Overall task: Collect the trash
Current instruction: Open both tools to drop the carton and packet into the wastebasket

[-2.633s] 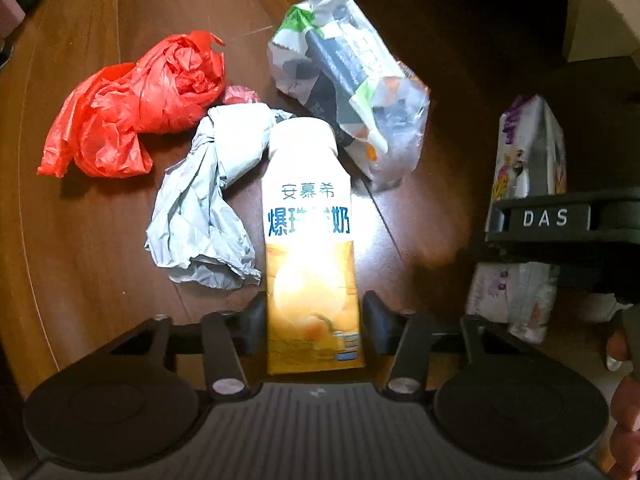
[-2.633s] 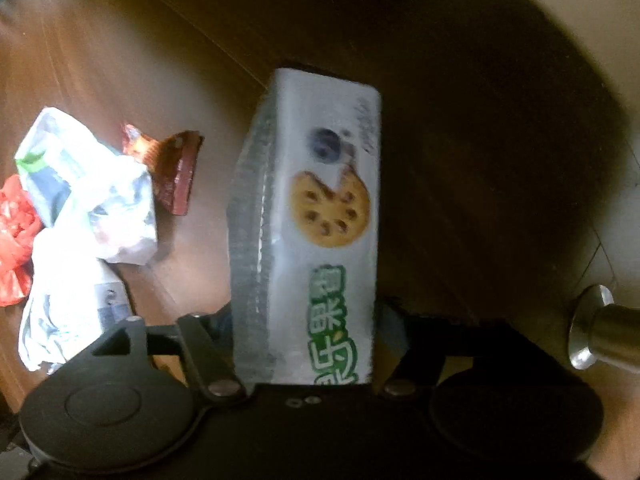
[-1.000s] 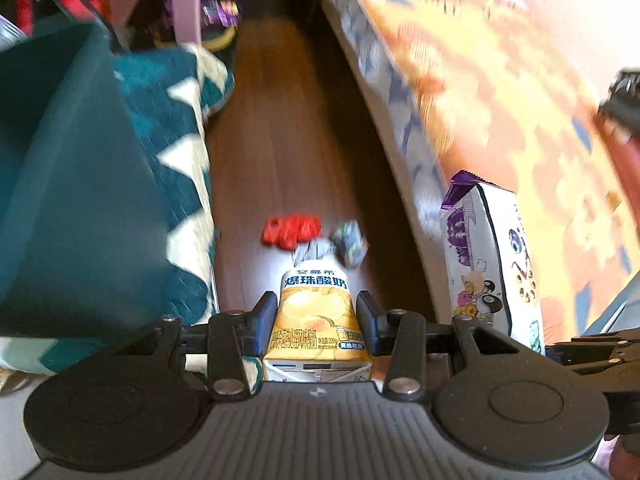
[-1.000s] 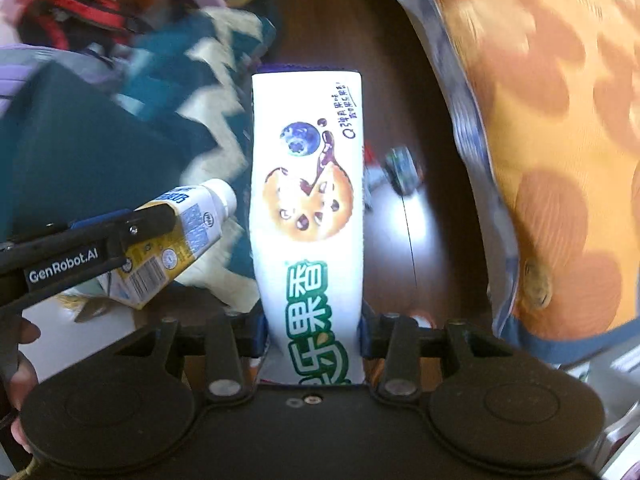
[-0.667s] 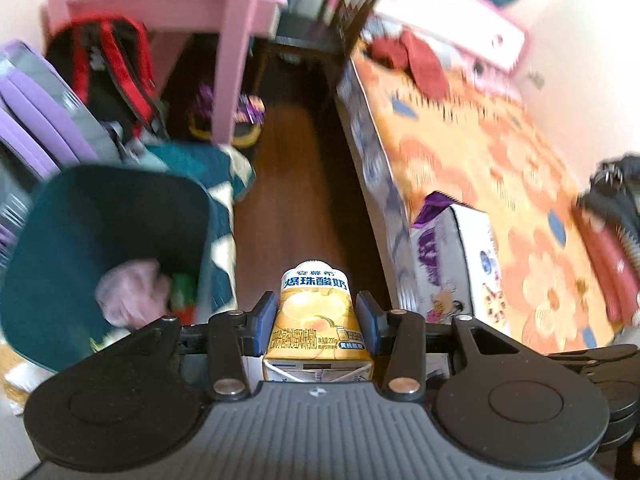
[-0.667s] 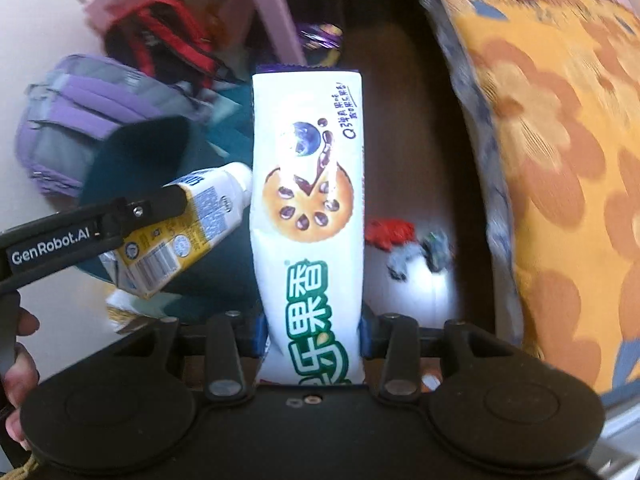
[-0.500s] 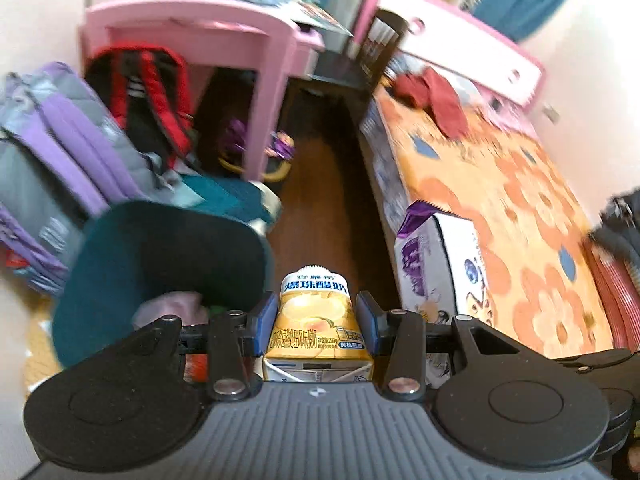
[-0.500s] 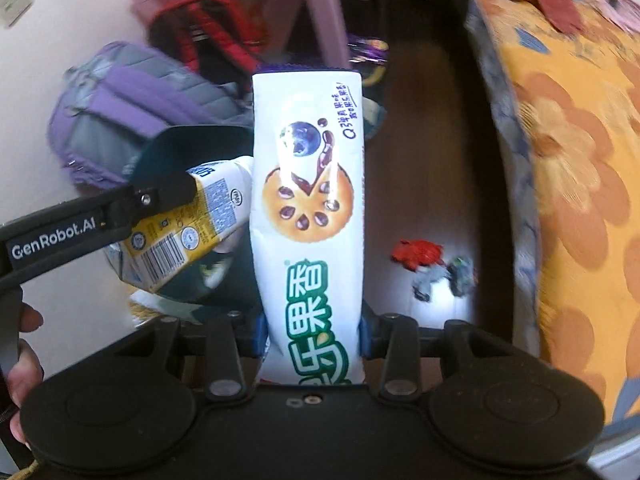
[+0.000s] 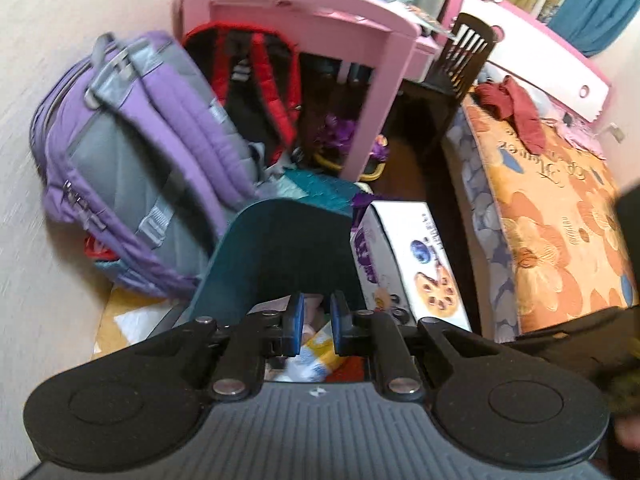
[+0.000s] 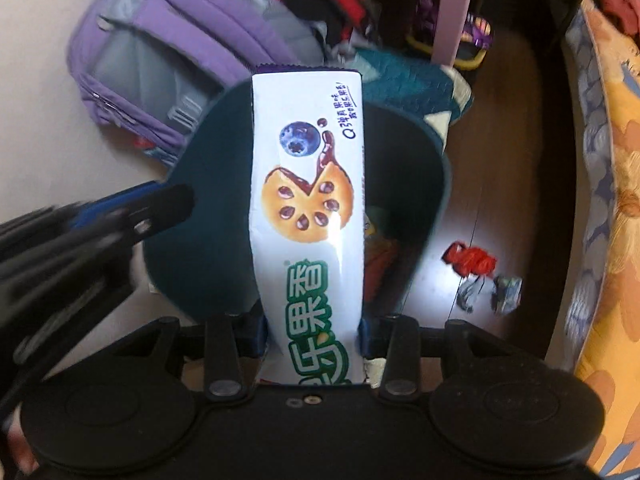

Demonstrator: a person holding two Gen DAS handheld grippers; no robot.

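Right hand-held gripper (image 10: 314, 336) clamping cookie pack (image 10: 308, 216) over teal bin (image 10: 424, 208); left hand-held gripper (image 9: 316, 322) narrow, empty. Centre over opening, then release.

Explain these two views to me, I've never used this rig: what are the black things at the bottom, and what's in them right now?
There is no robot arm here. A person carries handheld tongs in each hand, and each has a fisheye camera looking along its fingers. The left wrist view shows the left tongs, nearly closed and holding nothing, above the teal bin. The right wrist view shows the right tongs clamped on a white cookie packet, held over the same bin. On the wooden floor beyond lie a red plastic bag and crumpled wrappers, not yet collected. A purple backpack sits beside the bin.
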